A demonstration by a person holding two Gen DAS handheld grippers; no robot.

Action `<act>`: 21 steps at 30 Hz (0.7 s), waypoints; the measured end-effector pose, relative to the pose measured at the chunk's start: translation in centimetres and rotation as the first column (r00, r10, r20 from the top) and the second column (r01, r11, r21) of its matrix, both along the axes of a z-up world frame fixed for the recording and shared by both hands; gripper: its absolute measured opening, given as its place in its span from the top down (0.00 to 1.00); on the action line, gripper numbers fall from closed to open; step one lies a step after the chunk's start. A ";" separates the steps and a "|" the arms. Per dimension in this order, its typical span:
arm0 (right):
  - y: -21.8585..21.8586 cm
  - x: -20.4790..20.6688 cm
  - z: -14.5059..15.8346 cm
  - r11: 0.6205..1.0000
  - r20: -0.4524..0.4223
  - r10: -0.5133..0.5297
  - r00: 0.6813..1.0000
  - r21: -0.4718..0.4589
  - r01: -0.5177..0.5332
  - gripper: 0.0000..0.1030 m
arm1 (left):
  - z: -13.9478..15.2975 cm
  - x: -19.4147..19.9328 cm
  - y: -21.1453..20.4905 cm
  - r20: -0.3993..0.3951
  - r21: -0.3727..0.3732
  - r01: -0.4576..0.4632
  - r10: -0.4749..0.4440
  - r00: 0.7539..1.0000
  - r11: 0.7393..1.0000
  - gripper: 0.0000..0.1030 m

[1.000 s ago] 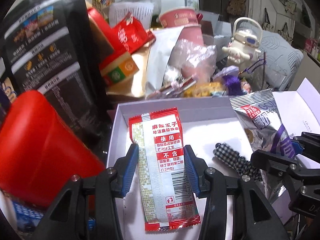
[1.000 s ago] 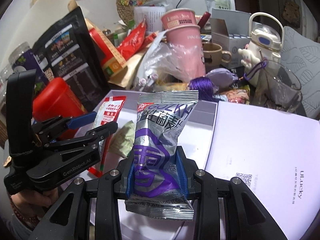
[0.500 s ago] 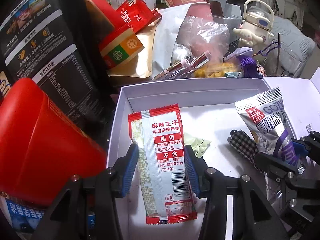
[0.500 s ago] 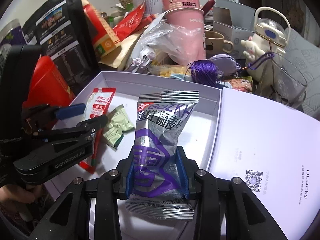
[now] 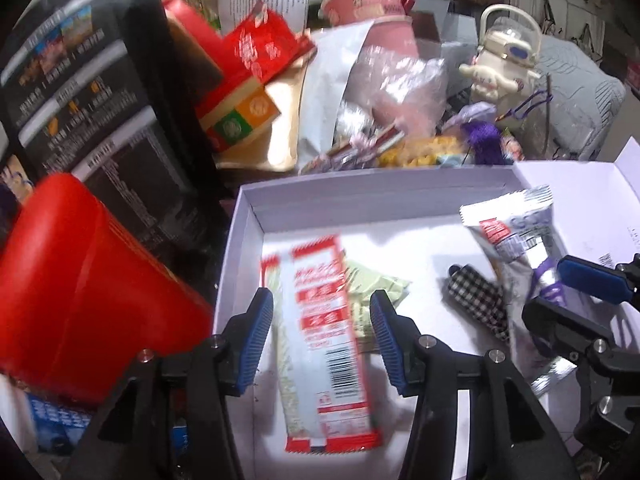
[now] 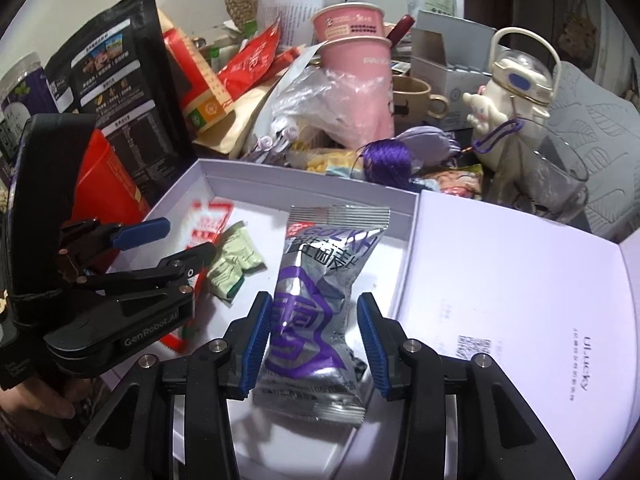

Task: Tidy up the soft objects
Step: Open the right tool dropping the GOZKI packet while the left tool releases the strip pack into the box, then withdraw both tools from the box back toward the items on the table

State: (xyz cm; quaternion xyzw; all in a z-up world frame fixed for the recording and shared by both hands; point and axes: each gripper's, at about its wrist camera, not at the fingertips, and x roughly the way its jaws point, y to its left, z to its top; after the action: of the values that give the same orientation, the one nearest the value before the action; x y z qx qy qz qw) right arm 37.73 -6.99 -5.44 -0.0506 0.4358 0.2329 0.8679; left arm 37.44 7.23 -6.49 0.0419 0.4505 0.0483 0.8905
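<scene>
A: Nearest the lens, the left gripper (image 5: 322, 334) has its jaws spread wide, both pads clear of the red snack packet (image 5: 324, 336), which lies flat in the white box (image 5: 256, 208).

B: And the right gripper (image 6: 314, 346)? Jaws parted too, gaps on both sides of the silver-purple snack bag (image 6: 320, 312). It grips nothing; the bag sits at the box's right side.

A: The risk I see: those pads flank each packet closely. Pull back at an angle and a pad could snag foil and drag it out.

B: The silver bag looks propped over the checked fabric piece (image 5: 478, 308). It may tip onto the box lid (image 6: 520, 300).

A: Beside the red packet, the green sachet (image 6: 236, 262) could get nudged.

B: Farther back, the worktop's clutter crowds the rim; the pink cup (image 6: 360, 80) and plastic bag (image 6: 332, 100) loom, so a high swing could topple something in.
</scene>
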 end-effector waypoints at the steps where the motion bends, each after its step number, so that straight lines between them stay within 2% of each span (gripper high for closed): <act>1: -0.2 -0.1 0.2 1.000 0.002 -0.006 1.000 0.003 0.006 0.56 | 0.4 -0.2 -0.2 0.017 0.007 0.003 -0.004 1.000 1.000 0.47; 2: -0.4 -0.3 0.3 1.000 0.006 -0.011 1.000 0.007 0.011 0.53 | 0.8 -0.4 -0.3 0.028 0.009 0.007 -0.007 1.000 1.000 0.42; 3: -0.7 -0.5 0.6 1.000 0.011 -0.019 1.000 0.015 0.019 0.51 | 1.2 -0.5 -0.4 0.039 0.009 0.008 -0.008 0.999 1.000 0.27; 4: -1.0 -0.8 0.8 0.999 0.014 -0.026 1.000 0.023 0.025 0.51 | 1.5 -0.7 -0.5 0.053 0.010 0.007 -0.007 0.999 1.000 0.16; 9: -1.8 -1.9 1.9 0.999 0.045 -0.045 0.998 0.009 0.045 0.40 | 3.2 -1.6 -1.1 0.114 0.037 0.002 -0.006 0.993 0.999 0.15; 15: -2.2 -3.5 3.4 0.998 0.072 -0.061 0.996 0.010 0.060 0.40 | 5.3 -3.2 -1.2 0.158 0.007 0.022 -0.023 0.987 1.000 0.15; 21: -2.7 -5.4 5.5 0.997 0.121 -0.076 0.990 0.015 0.075 0.40 | 8.0 -5.7 -2.3 0.241 0.029 0.051 -0.056 0.969 0.998 0.15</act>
State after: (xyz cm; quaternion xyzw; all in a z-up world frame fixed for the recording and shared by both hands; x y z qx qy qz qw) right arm 32.30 -9.67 0.06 -0.0437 0.3826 0.1988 0.9012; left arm 31.76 4.94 1.48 0.0581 0.3369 0.0341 0.9391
